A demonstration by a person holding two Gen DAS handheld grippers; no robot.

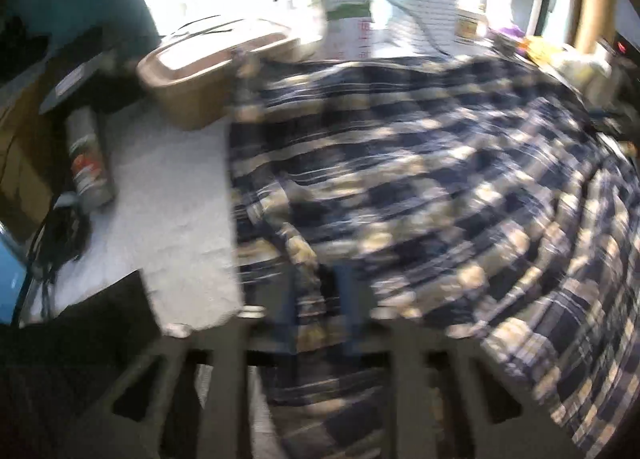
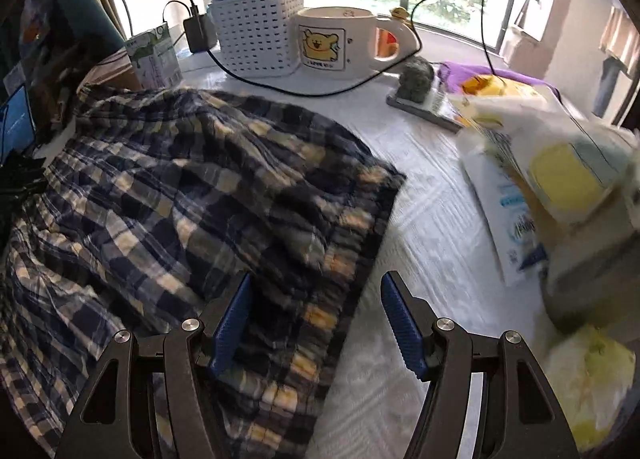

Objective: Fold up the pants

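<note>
1. One pair of plaid pants [image 2: 192,195], navy and cream, lies rumpled on the white textured tabletop [image 2: 432,219]; in the right wrist view it fills the field from 12 round to 8 o'clock, hem edge running toward 6.
2. Left gripper [image 1: 320,299]: jaws nearly together at 6 o'clock in its blurred view, and a bunched fold of the plaid appears pinched between them.
3. Right gripper [image 2: 316,319]: blue ribbed pads [image 2: 232,323] stand moderately apart, straddling the hem edge; cloth sits between them, but neither pad presses on it.
4. Judgement: the step in hand looks like securing a second corner so both hands can carry a fold. To do it well, lower the right jaws squarely over the hem band, catch all layers, then close before lifting; keep both held points level so the crease runs straight.
5. Clutter rings the work: white lattice basket [image 2: 256,35] at 11 o'clock, cartoon-bear mug-shaped container [image 2: 332,39] at 12, black cable [image 2: 280,87] beside them, packets [image 2: 540,163] at 2–3. Swing the cloth clear of the cable.
6. Left wrist view: tan box [image 1: 200,75] at 10 o'clock, spray can [image 1: 88,155] at 9.
</note>
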